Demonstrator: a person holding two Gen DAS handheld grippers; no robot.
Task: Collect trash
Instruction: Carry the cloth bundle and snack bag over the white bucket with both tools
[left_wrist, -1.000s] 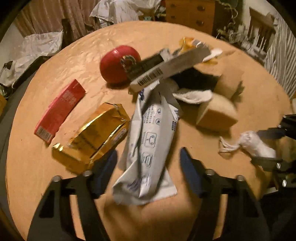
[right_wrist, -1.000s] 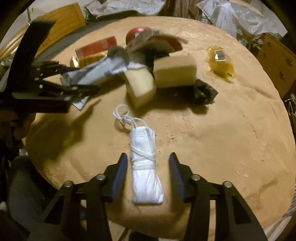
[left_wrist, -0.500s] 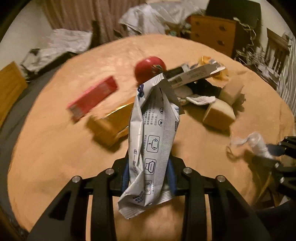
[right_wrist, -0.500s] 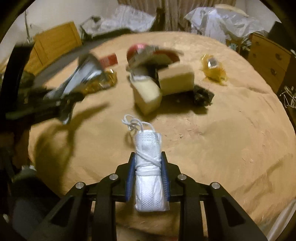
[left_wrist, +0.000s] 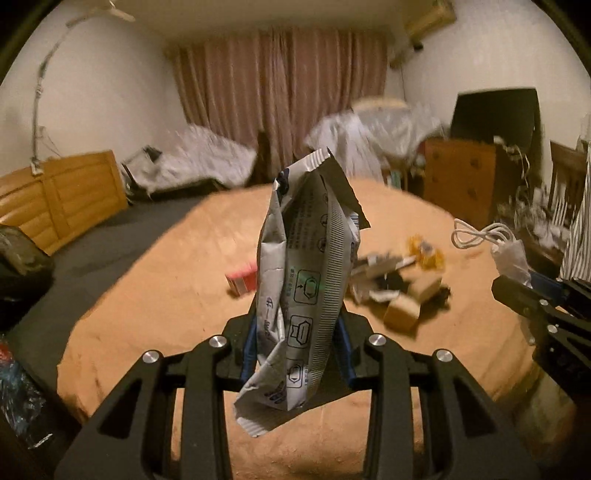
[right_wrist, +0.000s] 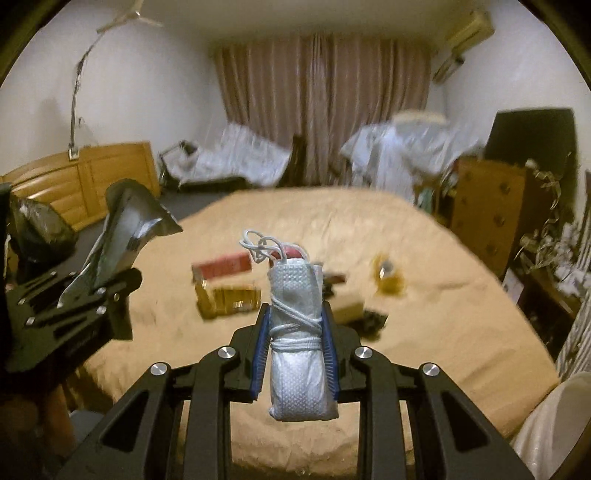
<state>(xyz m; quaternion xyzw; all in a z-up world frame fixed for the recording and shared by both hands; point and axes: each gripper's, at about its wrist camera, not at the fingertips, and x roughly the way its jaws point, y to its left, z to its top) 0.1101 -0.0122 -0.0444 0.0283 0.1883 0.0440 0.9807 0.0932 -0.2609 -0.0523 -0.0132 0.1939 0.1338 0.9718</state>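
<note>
In my left gripper I now pinch the crumpled silver-white wrapper; its jaws have just been closing around it, having straddled it while it lay flat on the table a second ago, and now it stands upright between the blue pads, clear of the surface. My right gripper is pressed shut on the rolled white face mask, ear loops curling off its top, also lifted from where it lay. So two pieces of trash are in hand at once and both have come up off the round tan table, which I judge means the pickup is done and the carry to a bin comes next; I see no bin in either view. Farther out, more litter waits on the table: a red box, a gold packet, tan sponge blocks and an amber wrapper. Beyond is the curtain.
</note>
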